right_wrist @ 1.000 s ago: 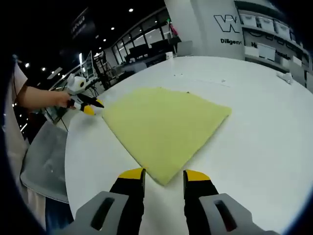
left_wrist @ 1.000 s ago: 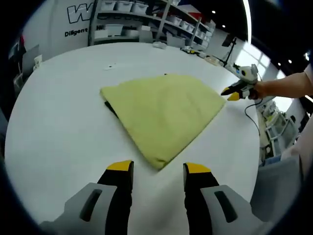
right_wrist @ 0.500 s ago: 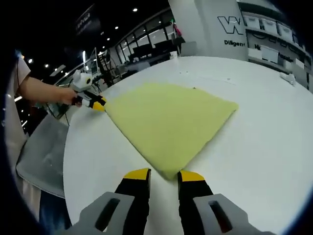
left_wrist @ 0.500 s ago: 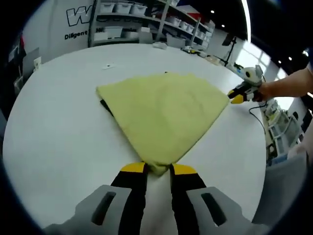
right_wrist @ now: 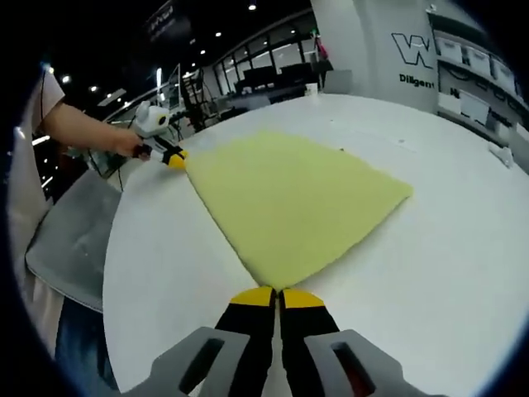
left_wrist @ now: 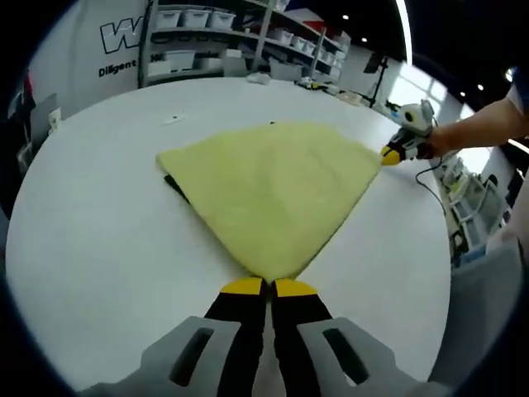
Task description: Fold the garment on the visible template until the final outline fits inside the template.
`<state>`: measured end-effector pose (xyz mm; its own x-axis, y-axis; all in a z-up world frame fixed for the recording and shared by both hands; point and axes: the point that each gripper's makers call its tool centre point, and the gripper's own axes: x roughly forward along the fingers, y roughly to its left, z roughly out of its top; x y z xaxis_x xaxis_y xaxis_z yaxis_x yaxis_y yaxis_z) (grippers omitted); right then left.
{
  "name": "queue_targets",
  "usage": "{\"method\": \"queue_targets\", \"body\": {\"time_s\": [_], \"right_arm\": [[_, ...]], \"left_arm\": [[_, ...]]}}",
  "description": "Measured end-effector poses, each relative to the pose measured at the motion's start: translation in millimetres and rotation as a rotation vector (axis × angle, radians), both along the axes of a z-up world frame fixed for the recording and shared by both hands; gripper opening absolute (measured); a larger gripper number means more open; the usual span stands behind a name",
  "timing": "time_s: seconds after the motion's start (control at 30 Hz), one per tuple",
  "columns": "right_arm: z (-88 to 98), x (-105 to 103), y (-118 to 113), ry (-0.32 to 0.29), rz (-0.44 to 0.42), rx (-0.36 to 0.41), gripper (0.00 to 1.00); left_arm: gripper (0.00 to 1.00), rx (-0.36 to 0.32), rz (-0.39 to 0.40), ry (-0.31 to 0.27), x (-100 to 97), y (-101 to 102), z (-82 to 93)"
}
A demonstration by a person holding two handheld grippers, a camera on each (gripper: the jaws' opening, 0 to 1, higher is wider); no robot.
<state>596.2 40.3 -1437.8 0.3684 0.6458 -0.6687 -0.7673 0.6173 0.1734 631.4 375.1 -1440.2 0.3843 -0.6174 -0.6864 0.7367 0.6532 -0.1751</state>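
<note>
A: Nearest first. In the left gripper view the left gripper [left_wrist: 270, 287] is sitting with its yellow-tipped jaws pressed together on the near corner of the yellow garment [left_wrist: 269, 186]. It is pinching that corner against the white table [left_wrist: 91, 248].

B: Same on the other side. In the right gripper view the right gripper [right_wrist: 278, 296] is clamping the near corner of the garment [right_wrist: 289, 198], jaws closed, no gap showing.

A: The garment is lying flat, folded, near the middle of the round table [right_wrist: 446, 248]. A dark edge [left_wrist: 175, 184] is peeking from under its left side in the left gripper view; I cannot tell whether that is the template.

B: Further out, each view is catching the opposite gripper at the far corner of the cloth: the right one [left_wrist: 395, 153] with a person's hand [left_wrist: 434, 142] behind it, and the left one [right_wrist: 172, 156] likewise held by a hand [right_wrist: 128, 145].

A: Nothing is standing between the grippers and the cloth. Beyond the table, shelving with bins [left_wrist: 207, 37] is lining the wall, and a wall sign [right_wrist: 426, 62] is showing partly.

B: A grey seat [right_wrist: 70, 244] is sitting beside the table edge.
</note>
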Motion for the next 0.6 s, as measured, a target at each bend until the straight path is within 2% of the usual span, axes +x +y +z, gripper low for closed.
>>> {"method": "queue_targets", "body": {"time_s": [0.1, 0.13, 0.2, 0.23, 0.3, 0.5, 0.6], "right_arm": [[-1.9, 1, -12, 0.006, 0.021, -0.028, 0.00], [-2.3, 1, -14, 0.007, 0.024, -0.031, 0.00], [-3.9, 0, -17, 0.005, 0.038, -0.050, 0.00], [-4.4, -1, -16, 0.007, 0.043, -0.048, 0.00], [-7.3, -5, -16, -0.004, 0.084, -0.082, 0.00], [-6.4, -14, -12, -0.038, 0.109, -0.083, 0.00], [-6.5, -18, -12, -0.021, 0.112, -0.082, 0.00]], "left_arm": [[0.02, 0.037, -0.086, -0.036, -2.1, 6, -0.2], [0.02, 0.074, -0.116, -0.053, -2.1, 10, -2.5], [0.02, 0.073, -0.135, -0.048, -3.5, 9, -2.9], [0.02, 0.097, -0.168, -0.071, -2.5, 9, -3.2], [0.02, 0.104, -0.180, -0.075, -3.9, 7, -3.3], [0.02, 0.113, -0.185, -0.079, -6.9, 11, -3.0], [0.02, 0.118, -0.198, -0.077, -13.1, 12, -3.3]]}}
